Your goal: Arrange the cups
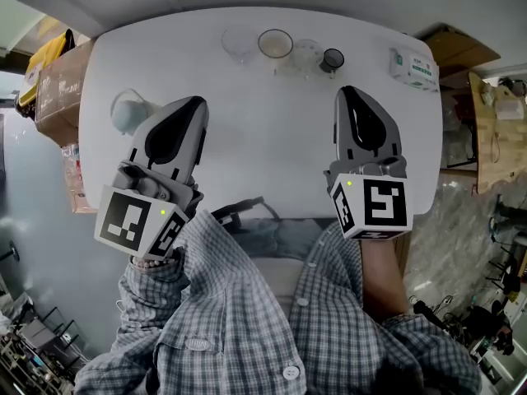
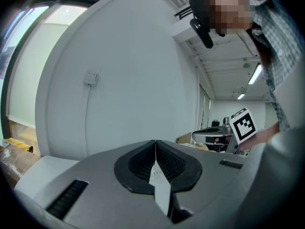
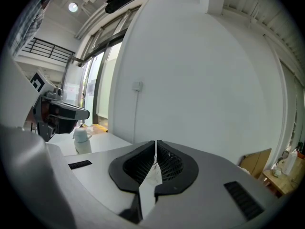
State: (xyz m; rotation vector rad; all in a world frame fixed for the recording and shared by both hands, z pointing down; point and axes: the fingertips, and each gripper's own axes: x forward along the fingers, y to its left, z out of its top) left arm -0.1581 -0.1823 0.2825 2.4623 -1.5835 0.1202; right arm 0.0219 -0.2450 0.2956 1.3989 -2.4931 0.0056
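A white table (image 1: 263, 151) spans the scene. Left gripper (image 1: 198, 102) and right gripper (image 1: 347, 92) hover over its near half, jaws pressed together, holding nothing. Four cups (image 1: 275, 44) line the far edge; a white mug (image 1: 128, 110) sits far left.

White table (image 1: 263, 138), pale mug (image 1: 128, 110), blue-grey checked shirt (image 1: 239, 303).
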